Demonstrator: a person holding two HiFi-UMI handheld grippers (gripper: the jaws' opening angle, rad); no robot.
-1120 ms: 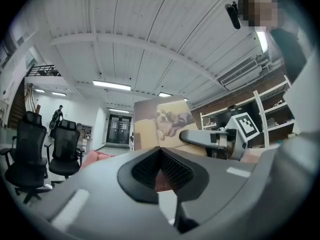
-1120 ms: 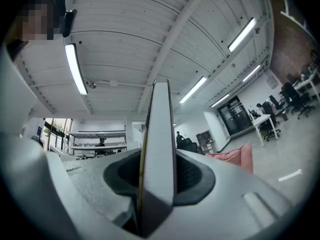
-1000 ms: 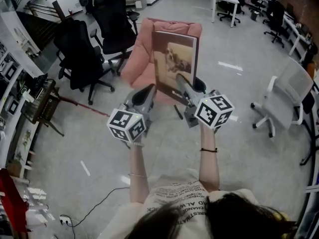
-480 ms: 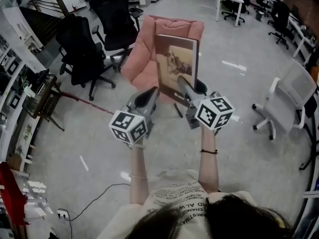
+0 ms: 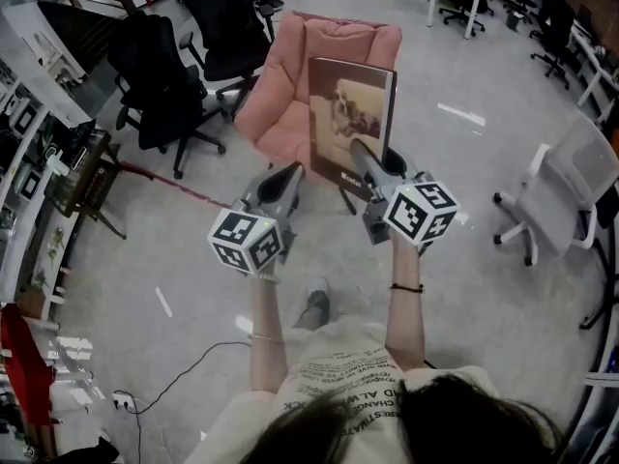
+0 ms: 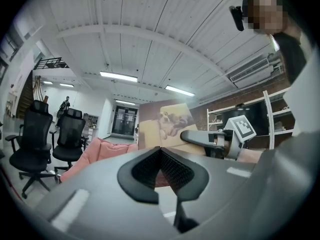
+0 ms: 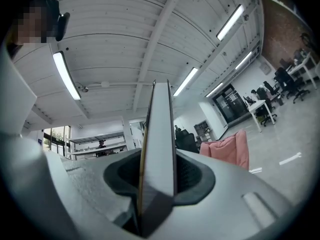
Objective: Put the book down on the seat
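Note:
The book, a large brown hardcover with a dog picture, stands upright in the air in front of the pink cushioned seat. My right gripper is shut on its lower edge. In the right gripper view the book's edge rises straight up between the pads of the right gripper. My left gripper hovers to the left of the book, apart from it and shut on nothing. The left gripper view shows the left gripper with pads together, the book, the right gripper and the seat beyond.
Two black office chairs stand left of the seat, and a white chair is at the right. A wooden rack stands at the left. A cable lies on the floor. The person's shoe shows between the arms.
Both grippers and the upright book have come nearer to the pink seat and a little lower. A shoe now shows between the arms. The grip on the book is unchanged.

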